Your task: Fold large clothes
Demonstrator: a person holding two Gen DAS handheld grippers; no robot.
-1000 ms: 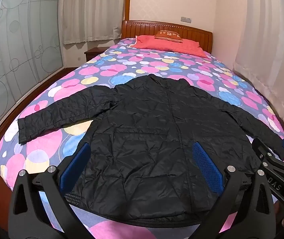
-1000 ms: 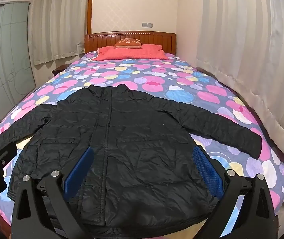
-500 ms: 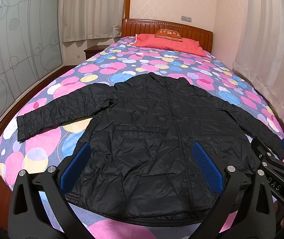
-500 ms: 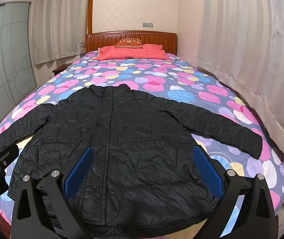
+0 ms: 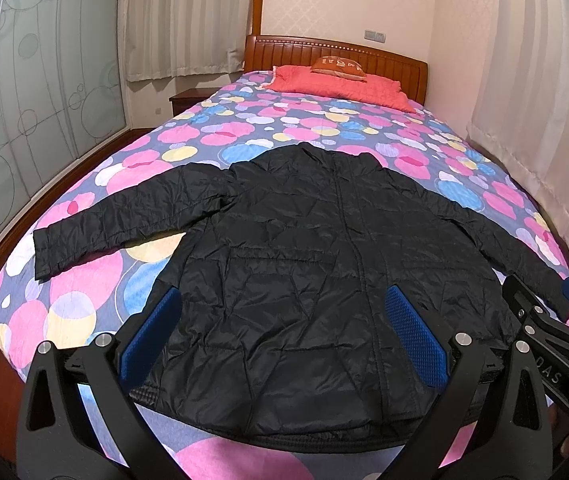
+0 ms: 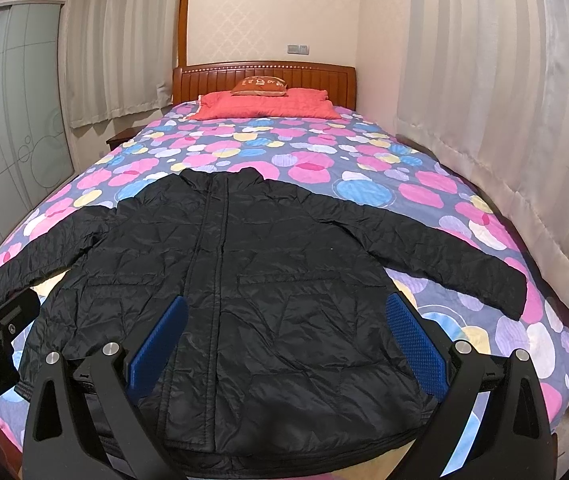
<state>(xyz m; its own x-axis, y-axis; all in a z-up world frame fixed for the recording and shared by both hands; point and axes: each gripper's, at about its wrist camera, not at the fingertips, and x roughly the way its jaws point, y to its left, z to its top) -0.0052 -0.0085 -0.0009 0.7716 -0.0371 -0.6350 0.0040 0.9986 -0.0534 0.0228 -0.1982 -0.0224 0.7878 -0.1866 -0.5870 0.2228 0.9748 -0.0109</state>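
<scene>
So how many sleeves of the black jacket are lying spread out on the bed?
2: the left sleeve reaches toward the bed's left edge, the right sleeve toward the curtain side. Neither is folded in.

I hold the left tongs [image 5: 284, 340] and right tongs [image 6: 286, 340] side by side, level, both spread wide with nothing between their blue pads [image 5: 414, 340].
</scene>
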